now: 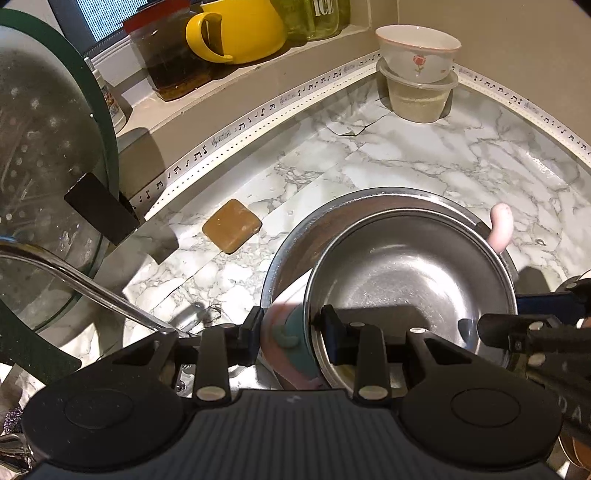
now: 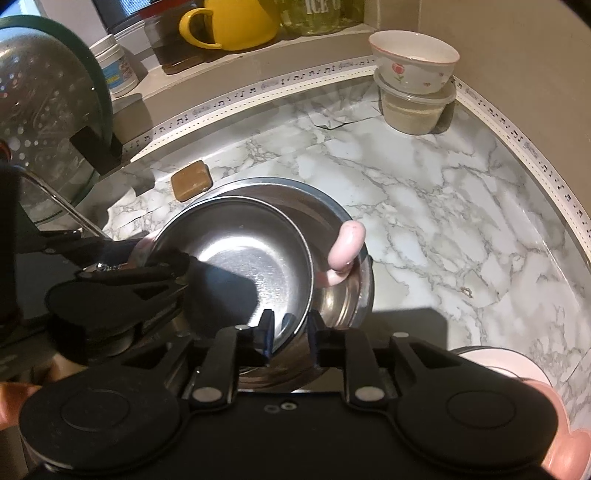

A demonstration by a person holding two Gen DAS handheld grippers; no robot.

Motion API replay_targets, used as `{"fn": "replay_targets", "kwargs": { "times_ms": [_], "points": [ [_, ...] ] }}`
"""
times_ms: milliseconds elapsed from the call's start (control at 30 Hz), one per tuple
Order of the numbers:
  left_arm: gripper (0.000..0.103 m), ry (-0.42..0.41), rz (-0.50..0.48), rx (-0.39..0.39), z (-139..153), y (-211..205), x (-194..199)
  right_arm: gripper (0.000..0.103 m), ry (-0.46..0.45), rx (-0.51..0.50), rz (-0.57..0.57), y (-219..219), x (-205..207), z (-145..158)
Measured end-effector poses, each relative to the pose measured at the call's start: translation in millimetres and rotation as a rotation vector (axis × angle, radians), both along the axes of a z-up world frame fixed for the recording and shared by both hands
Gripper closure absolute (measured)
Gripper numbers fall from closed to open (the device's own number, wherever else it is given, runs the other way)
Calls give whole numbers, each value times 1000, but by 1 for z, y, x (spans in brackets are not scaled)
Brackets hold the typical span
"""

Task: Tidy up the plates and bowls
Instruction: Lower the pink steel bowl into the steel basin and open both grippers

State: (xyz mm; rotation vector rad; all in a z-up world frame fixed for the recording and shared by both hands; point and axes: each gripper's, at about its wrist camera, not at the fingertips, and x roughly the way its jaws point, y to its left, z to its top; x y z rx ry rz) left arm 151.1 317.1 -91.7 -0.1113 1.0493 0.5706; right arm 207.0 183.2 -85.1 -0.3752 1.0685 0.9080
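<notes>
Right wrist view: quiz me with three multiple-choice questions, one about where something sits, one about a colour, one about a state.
1. Where does the floral bowl sit?
A. inside a steel bowl
B. on the lidded plastic container
C. on the window ledge

2. What colour is the mug on the ledge?
A. yellow
B. red
C. white

3. In what state is the small steel bowl?
A. full of water
B. upside down
C. empty, inside the larger steel bowl

Answers: 1 B, its base rests on the container's lid in the corner; 2 A, body and handle are bright yellow; 3 C, its bare shiny bottom shows and the larger rim surrounds it.
</notes>
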Motion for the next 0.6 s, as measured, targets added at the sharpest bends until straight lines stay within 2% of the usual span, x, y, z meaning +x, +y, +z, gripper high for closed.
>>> {"fn": "replay_targets", "kwargs": {
  "times_ms": [100,233,267,400,600],
  "points": [
    [69,-7,11,-16,-2,4,0,79,-2,8,6,1,-1,2],
    [65,-7,5,-18,-5,5,0,70,-7,22,16,-1,-2,7],
    [60,-10,4,-23,-5,5,1,66,-12,35,18,-2,-3,9],
    [37,-36,-3,-23,-3,3,1,65,-19,51,26,-6,-4,16],
    [36,-38,-27,0,2,-4,2,64,-11,55,20,-12,-5,19]
  ]
}}
